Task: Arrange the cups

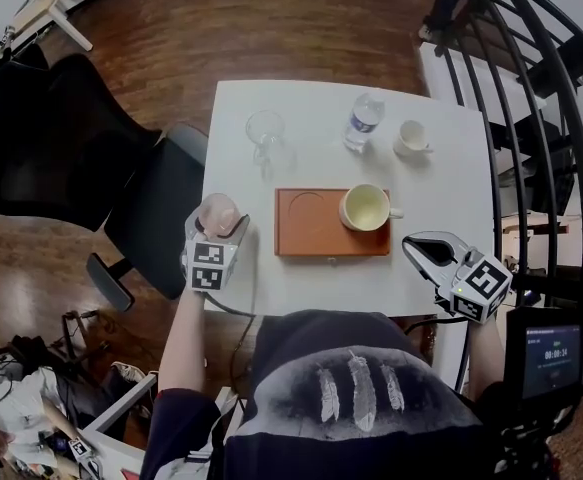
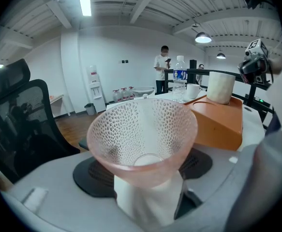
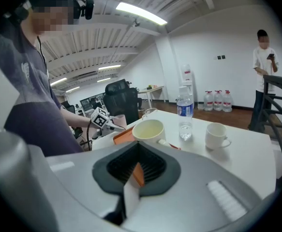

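Since, on the tabletop point(image 1: 441, 183), the orange tray point(image 1: 311, 230) at frame centre holds only the cream cup point(image 1: 365, 208) (right recess filled, left bare), arranging looks partly done. Left gripper point(image 1: 216, 230) clamps the pink cup point(image 2: 141, 129), lower left. Right gripper point(image 3: 133, 175) is closed and empty.

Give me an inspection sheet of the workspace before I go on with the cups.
Surface: white table.
Job's things: cream cup in right recess of tray, left recess free; pink cup in left tool; glass and mug behind tray.
Clutter: bottle between glass and mug.
Tools: left tool shut on pink cup; right tool shut, empty.
Cables: one cable under left tool, at table edge.
Surroundings: chair left, railing right, bystander far off.
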Available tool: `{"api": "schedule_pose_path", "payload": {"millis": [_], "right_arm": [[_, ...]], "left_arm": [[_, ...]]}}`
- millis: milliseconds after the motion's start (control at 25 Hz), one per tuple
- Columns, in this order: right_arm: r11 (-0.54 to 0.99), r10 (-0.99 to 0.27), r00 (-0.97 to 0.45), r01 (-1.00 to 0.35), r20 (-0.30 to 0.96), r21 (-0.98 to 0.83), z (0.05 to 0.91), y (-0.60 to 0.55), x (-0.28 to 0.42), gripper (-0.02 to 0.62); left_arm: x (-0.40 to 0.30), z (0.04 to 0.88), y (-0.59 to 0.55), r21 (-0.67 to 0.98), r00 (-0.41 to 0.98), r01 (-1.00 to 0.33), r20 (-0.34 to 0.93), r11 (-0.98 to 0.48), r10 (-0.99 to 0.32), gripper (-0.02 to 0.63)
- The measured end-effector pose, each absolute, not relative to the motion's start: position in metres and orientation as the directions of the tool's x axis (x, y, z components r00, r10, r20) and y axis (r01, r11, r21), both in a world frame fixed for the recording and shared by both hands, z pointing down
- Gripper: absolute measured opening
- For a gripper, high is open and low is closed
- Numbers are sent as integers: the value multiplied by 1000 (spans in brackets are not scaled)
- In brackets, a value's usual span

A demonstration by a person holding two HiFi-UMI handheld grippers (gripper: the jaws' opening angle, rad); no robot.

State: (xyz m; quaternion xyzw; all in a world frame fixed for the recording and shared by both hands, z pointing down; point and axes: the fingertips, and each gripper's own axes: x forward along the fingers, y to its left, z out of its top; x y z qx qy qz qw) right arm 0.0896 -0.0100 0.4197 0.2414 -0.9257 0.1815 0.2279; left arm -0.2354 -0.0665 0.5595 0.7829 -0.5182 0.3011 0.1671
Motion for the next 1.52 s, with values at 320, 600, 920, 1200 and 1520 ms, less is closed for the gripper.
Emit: {"api": "schedule_pose_path", "payload": {"millis": [320, 600, 920, 1200, 1520], "right_arm": [[812, -378, -781, -538, 497, -227, 419, -14, 94, 5], [801, -398, -780, -552, 482, -232, 420, -14, 101, 5], [775, -440, -765, -588, 470, -232, 418, -9, 115, 5], [757, -465, -753, -611, 466, -232, 418, -4, 124, 5], [727, -492, -729, -644, 476, -236, 425, -3, 137, 5]], "left_arm": [[-224, 509, -73, -71, 347, -876, 594, -477, -726, 376], [-172, 453, -85, -93, 496, -774, 526, -626, -691, 376], [-111, 443, -84, -96, 638, -607, 533, -789, -556, 377], [-77, 454, -82, -70, 702, -506, 546, -860, -458, 377], [-47, 476, -78, -24, 747, -405, 568, -914, -346, 377]]}}
